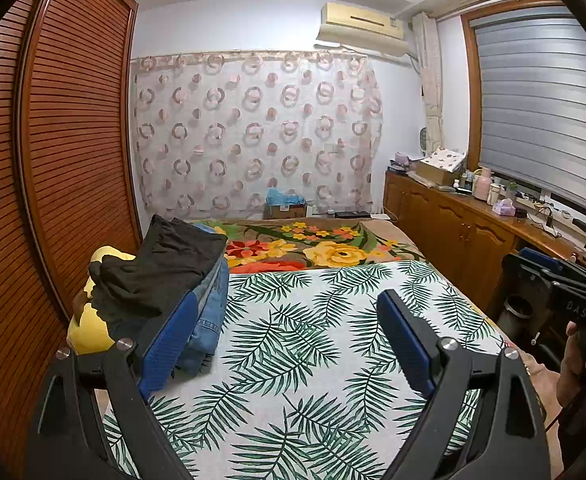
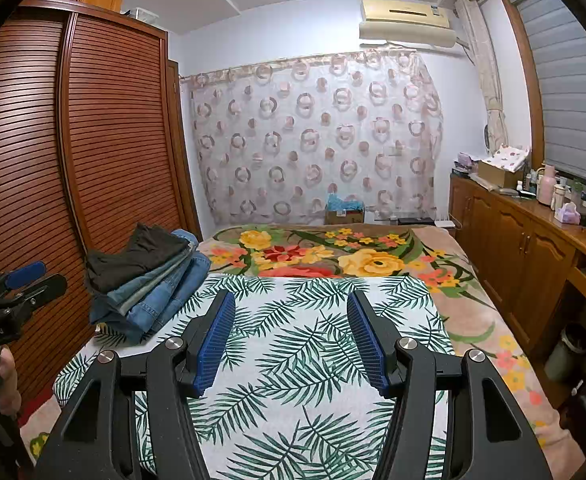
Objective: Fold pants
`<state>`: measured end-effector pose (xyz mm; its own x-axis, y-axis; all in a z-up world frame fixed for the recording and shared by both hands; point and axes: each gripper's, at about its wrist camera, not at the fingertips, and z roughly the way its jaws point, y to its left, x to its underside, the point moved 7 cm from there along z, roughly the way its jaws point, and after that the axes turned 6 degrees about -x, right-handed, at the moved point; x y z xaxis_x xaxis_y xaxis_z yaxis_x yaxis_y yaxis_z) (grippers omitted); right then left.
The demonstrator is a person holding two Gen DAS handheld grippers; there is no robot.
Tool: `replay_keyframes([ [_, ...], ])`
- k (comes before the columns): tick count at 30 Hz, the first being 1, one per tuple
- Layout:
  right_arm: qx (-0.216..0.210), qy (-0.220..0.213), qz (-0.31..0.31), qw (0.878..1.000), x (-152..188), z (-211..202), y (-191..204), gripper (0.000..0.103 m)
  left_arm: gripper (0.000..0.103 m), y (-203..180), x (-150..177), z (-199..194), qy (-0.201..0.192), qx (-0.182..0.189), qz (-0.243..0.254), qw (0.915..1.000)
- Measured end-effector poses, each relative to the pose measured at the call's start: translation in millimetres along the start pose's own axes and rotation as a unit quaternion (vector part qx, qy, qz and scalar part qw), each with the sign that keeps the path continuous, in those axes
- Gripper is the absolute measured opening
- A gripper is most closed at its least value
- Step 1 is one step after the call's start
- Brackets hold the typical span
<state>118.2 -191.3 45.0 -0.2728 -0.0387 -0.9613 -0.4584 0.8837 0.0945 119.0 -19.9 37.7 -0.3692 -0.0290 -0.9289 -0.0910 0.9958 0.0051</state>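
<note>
Both grippers hover over the leaf-print cloth (image 2: 325, 344) spread on the bed (image 2: 473, 320), nothing in either. Left gripper (image 1: 293, 332): fingers wide apart, empty. Right gripper (image 2: 289, 332): fingers apart, narrower gap, also empty. The pants sit in a pile (image 2: 149, 280) at the left edge of the bed beside the wardrobe (image 2: 93, 140): dark pair (image 1: 161, 268) on top, several denim pairs (image 2: 173, 292) underneath.

Risks as I judge them: the pile is layered, so a pinch at its edge could catch two garments together and drag the stack. It also lies close to the bed's edge, so a sideways pull may tip pieces off toward the wardrobe. The cloth underneath could bunch if fingers dig low.
</note>
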Motion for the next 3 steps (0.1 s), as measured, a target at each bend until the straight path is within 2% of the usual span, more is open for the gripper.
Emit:
replay_keyframes([
  [3,0.000,0.000,0.000,1.000,0.1,0.1,0.3,0.060,0.091,0.0,0.2,0.1,0.000,0.000,0.000,1.0000],
])
